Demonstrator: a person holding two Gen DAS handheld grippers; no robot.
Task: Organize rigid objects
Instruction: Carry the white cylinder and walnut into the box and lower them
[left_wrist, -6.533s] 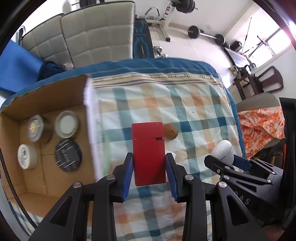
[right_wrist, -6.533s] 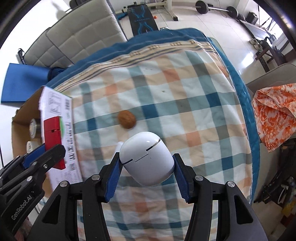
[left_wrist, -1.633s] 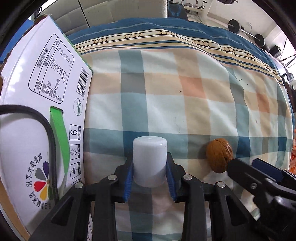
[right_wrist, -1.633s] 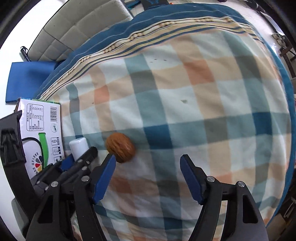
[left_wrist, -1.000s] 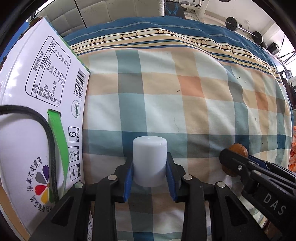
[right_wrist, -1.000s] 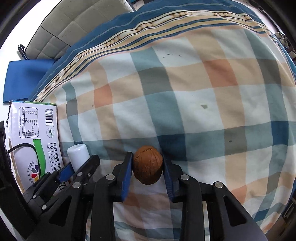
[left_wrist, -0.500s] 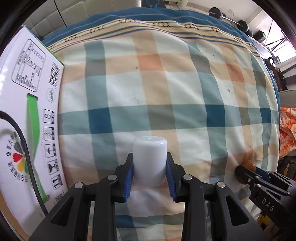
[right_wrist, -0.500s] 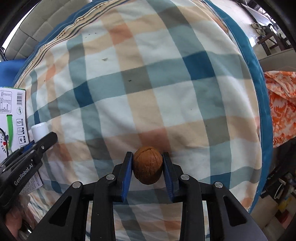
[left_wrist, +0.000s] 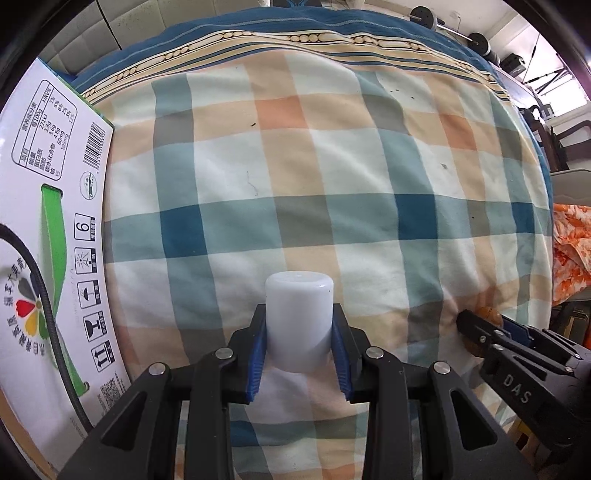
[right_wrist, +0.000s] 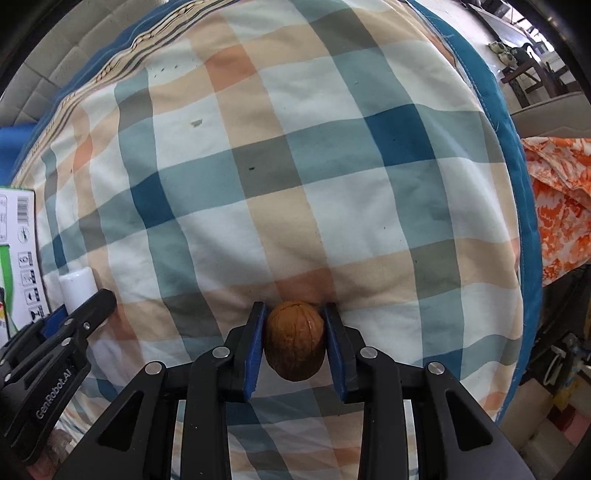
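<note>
White cylinder (left_wrist: 298, 325) and walnut (right_wrist: 294, 340) are each pinched in a gripper above the checked bedspread (left_wrist: 332, 192). Seen from the left wrist camera, the left gripper (left_wrist: 300, 354) has its 2 blue-padded fingers (left_wrist: 257, 350) pressed against the sides of the smooth white cylinder, which stands upright between them with its rounded top facing away from the camera. Seen from the right wrist camera, the right gripper (right_wrist: 294, 349) has its 2 blue-padded fingers (right_wrist: 254, 349) closed narrowly on the brown walnut, which fills the gap between them, its seam running roughly along the fingers. The 2 grippers sit side by side: in the left view the right gripper shows at the lower right edge with a bit of the walnut at its tip, and in the right view the left gripper, marked GenRobot.AI, shows at the lower left with the white cylinder poking out past its fingers. A printed carton (left_wrist: 48, 236), white with a green stripe, a barcode, a nutrition table and a row of handling symbols, lies along the left side of the bedspread, just beside the left gripper; a black cable (left_wrist: 48, 314) crosses its face. An orange patterned cloth (right_wrist: 557, 206) lies off the right edge of the bedspread, beyond its blue border (right_wrist: 517, 184).
</note>
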